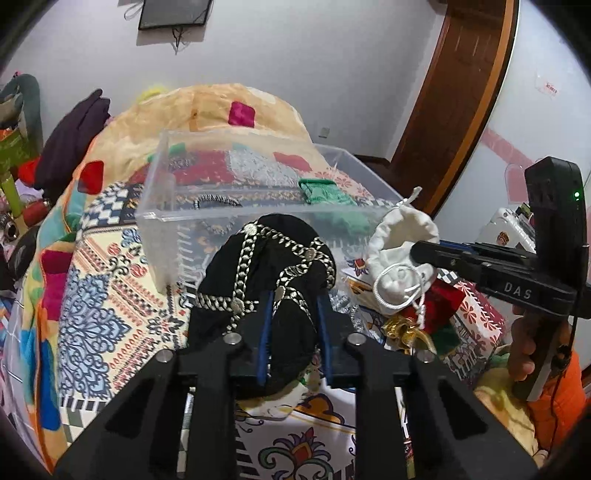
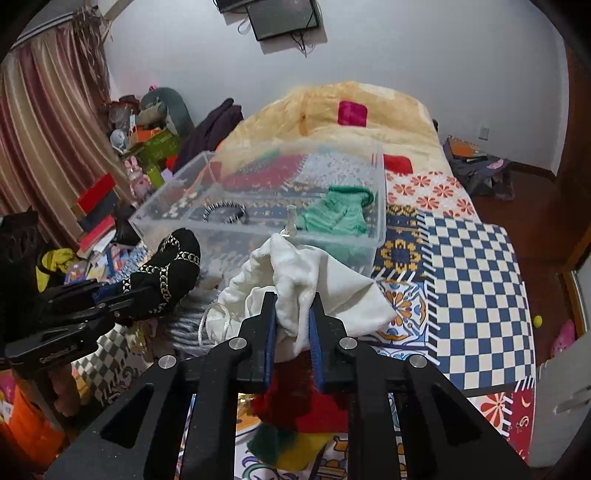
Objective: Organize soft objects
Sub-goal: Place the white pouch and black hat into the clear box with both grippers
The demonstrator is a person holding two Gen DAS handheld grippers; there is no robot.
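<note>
Left hand-held gripper (image 1: 293,295) clamps a black chain-print cloth (image 1: 266,273); right hand-held gripper (image 2: 293,308) pinches a white drawstring pouch (image 2: 295,288), both just before the clear bin's (image 2: 380,206) near wall.

Home bedroom: quilt-covered bed (image 2: 461,258), curtains (image 2: 44,147), wall-mounted TV (image 2: 284,16).

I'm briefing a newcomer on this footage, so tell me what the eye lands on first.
First, the black fabric pouch with silver chain trim, clamped in the left gripper just in front of the clear plastic storage bin. Beside it, the right gripper pinches a white drawstring cloth bag. Inside the bin lie a green knitted piece and a black-and-white braided band, on the patchwork bedspread.
</note>
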